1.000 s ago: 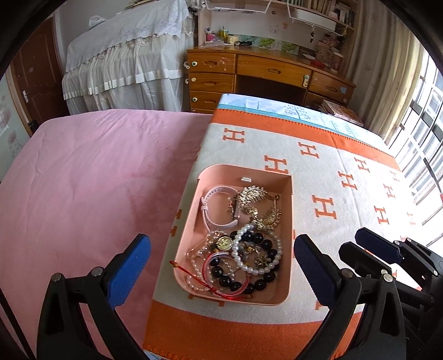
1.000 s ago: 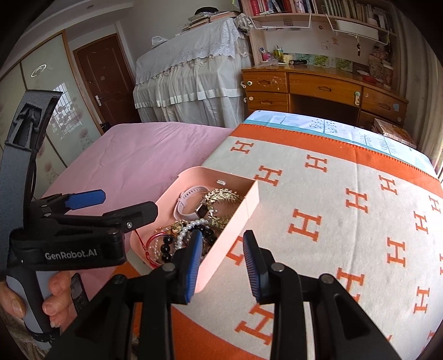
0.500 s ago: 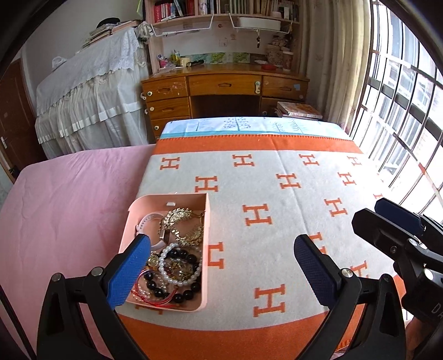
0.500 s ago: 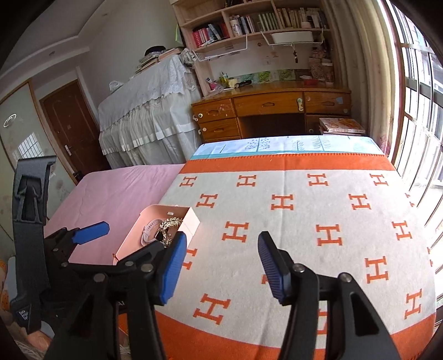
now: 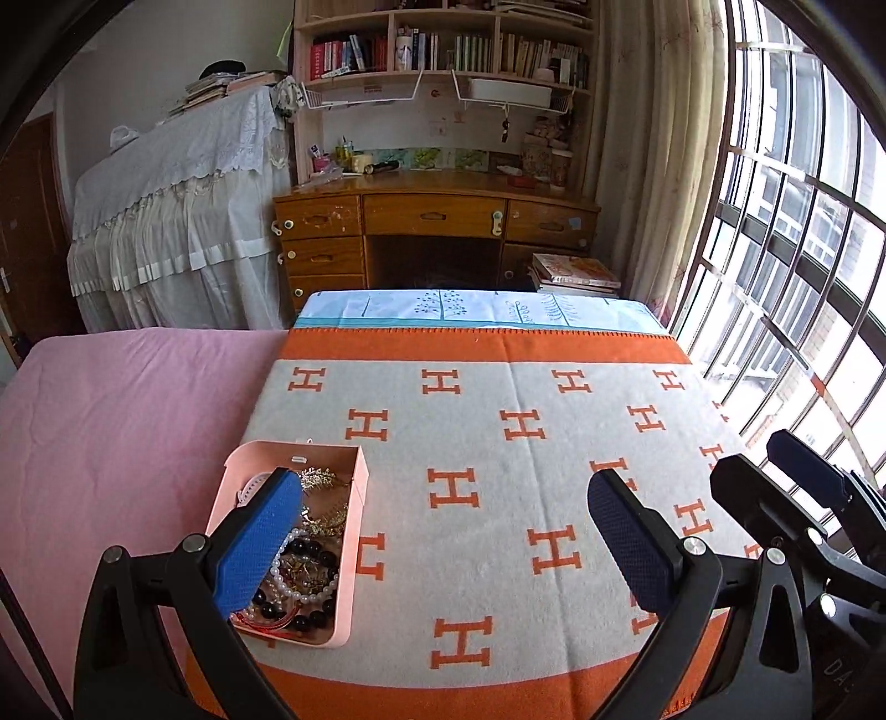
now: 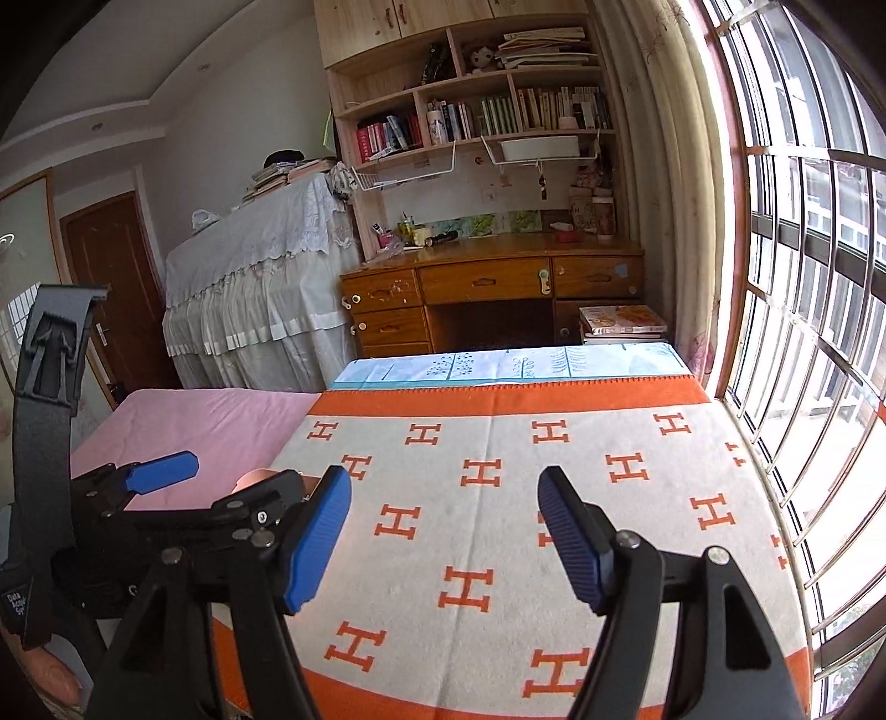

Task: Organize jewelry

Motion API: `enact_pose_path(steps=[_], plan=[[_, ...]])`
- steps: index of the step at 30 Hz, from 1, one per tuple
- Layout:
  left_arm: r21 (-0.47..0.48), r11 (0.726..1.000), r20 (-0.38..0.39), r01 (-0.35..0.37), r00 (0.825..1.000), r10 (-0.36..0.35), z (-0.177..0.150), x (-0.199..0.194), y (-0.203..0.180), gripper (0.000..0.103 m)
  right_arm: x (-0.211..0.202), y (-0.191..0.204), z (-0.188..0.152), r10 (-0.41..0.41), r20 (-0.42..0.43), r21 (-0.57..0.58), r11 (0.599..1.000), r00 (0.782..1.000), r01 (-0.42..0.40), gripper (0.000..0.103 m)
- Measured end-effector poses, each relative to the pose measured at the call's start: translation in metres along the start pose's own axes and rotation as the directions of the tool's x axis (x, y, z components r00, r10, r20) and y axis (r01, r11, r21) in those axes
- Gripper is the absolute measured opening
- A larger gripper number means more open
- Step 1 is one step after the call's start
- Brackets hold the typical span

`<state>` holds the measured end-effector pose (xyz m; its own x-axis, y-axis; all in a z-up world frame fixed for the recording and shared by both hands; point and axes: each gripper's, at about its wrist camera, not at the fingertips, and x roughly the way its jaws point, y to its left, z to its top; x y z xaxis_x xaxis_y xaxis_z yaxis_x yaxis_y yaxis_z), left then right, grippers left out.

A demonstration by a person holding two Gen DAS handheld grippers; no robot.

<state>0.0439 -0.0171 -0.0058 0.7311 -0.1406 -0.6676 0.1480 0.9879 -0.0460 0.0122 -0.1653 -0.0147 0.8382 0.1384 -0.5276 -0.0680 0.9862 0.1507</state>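
A wide bed takes most of both views. Its left part is covered by a plain pink sheet [image 5: 127, 421], and its right part by a grey blanket with orange H letters and orange borders [image 5: 531, 487]. Behind the bed stands a brown wooden desk with drawers [image 5: 437, 221], and above it a light wooden bookshelf full of books [image 5: 448, 50]. To the left of the desk, a piece of furniture is hidden under a white lace cover [image 5: 177, 221]. On the right side there is a large window with metal bars [image 5: 797, 266] and a beige curtain.

A shallow rectangular pink plastic tray [image 5: 354, 531] lies on the blanket, near its left edge and close to the near orange border. In the tray there is a mixed heap of jewelry [image 5: 307, 576]: a string of white pearls, dark round beads, a thin red cord and gold leaf-shaped pieces, all tangled together.

The left tongs [image 5: 443, 548] hang above the blanket with the blue pads wide apart and nothing between them; the left pad covers a part of the tray in the view. The right tongs [image 6: 446, 537] are to the right of them, also over the blanket. Their jaws are opening, and between them only the blanket is seen.
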Motion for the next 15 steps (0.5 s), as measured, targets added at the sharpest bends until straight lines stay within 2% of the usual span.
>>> enact_pose_path(steps=[15], plan=[[-0.007, 1.0, -0.007, -0.012, 1.0, 0.012, 0.0017, 0.0036, -0.0037, 0.102, 0.0001, -0.0087, 0.0015, 0.008, 0.004, 0.008, 1.0, 1.0, -0.008, 0.071]])
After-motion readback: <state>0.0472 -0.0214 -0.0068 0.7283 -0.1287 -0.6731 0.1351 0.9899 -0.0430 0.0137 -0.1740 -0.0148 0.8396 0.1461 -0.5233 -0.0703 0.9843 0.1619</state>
